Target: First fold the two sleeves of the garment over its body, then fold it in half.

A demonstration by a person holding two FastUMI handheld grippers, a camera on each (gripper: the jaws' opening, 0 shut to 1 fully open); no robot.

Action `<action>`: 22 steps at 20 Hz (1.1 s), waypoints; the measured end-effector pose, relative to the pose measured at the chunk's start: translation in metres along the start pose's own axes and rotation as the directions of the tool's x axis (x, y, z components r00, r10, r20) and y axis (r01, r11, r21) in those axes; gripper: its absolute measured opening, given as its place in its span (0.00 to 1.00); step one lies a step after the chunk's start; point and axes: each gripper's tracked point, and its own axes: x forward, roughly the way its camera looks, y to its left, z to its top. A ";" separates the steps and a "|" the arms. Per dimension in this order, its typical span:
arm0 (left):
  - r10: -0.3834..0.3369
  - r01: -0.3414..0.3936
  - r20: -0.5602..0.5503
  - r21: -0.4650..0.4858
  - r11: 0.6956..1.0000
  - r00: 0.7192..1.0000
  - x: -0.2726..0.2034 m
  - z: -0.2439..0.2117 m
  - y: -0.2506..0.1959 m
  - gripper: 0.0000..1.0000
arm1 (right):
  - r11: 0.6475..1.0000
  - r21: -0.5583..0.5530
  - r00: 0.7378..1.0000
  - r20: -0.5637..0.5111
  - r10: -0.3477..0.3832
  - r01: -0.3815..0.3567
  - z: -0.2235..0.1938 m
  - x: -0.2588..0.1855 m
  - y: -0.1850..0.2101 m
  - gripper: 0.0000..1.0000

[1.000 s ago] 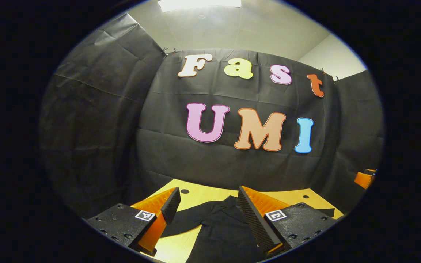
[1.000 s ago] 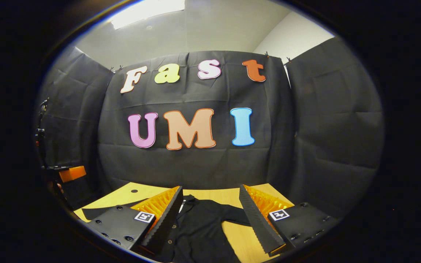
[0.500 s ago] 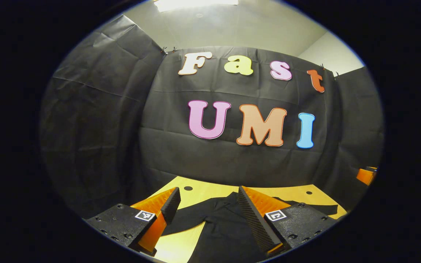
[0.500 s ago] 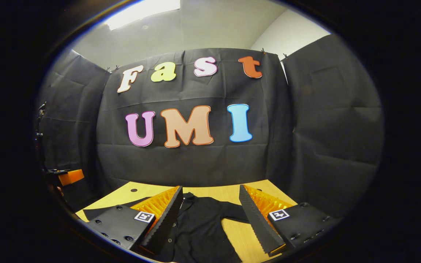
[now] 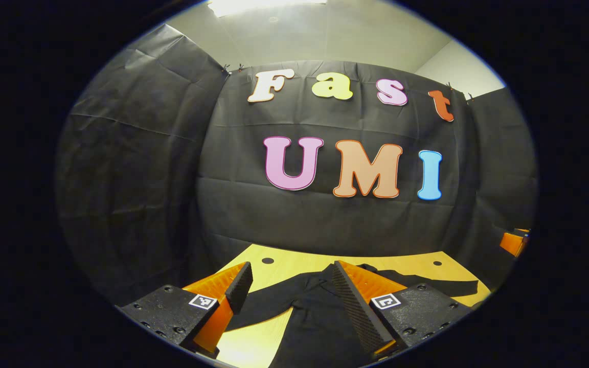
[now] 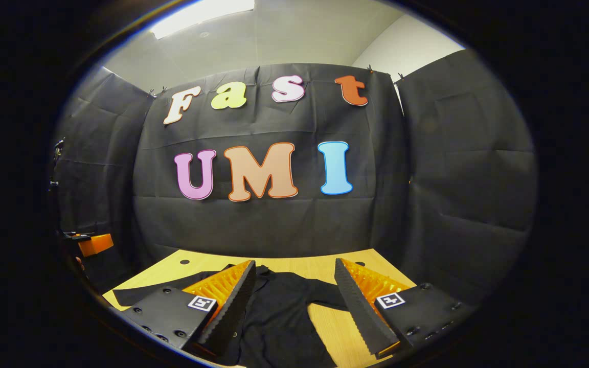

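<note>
Dark garment [image 5: 320, 317] lies flat on the wooden table [image 5: 294, 263], both sleeves spread outward, neither yet folded. Left of the garment's body: left sleeve [image 5: 261, 306], with the left gripper [image 5: 289, 286] above it, jaws apart and empty. Right of the body: right sleeve [image 6: 325, 296], with the right gripper [image 6: 294, 286] above it, jaws likewise apart. The cloth appears light, limp and prone to wrinkling; pinching each sleeve at its cuff seems best.

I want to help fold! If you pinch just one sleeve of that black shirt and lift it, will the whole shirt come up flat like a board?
Probably not. The black shirt lies limp on the wooden table, so it would likely droop. Its sleeve would probably rise first, dragging the body behind. It looks thin, so likely light.
</note>
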 end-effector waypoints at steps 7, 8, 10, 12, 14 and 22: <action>0.016 -0.016 -0.022 -0.005 1.000 1.000 0.002 -0.010 0.004 0.93 | 1.000 0.006 0.999 -0.021 -0.027 0.027 -0.010 0.007 -0.014 0.98; 0.020 -0.020 -0.023 -0.007 1.000 1.000 0.002 -0.010 0.005 0.93 | 0.999 0.007 0.999 -0.025 -0.034 0.034 -0.011 0.008 -0.018 0.98; 0.034 -0.035 -0.020 -0.005 0.999 0.999 0.004 -0.010 0.009 0.93 | 0.999 0.003 0.998 -0.029 -0.052 0.052 -0.010 0.012 -0.027 0.98; 0.049 -0.049 -0.023 0.000 0.999 0.999 0.006 -0.011 0.011 0.93 | 0.998 -0.005 0.997 -0.029 -0.071 0.070 -0.010 0.015 -0.038 0.97; 0.061 -0.061 -0.025 0.003 0.998 0.998 0.007 -0.011 0.012 0.93 | 0.996 -0.012 0.995 -0.026 -0.092 0.092 -0.008 0.021 -0.051 0.97; 0.137 -0.137 -0.028 0.019 0.990 0.990 0.011 -0.009 0.025 0.93 | 0.969 0.006 0.967 -0.058 -0.248 0.249 -0.009 0.051 -0.147 0.97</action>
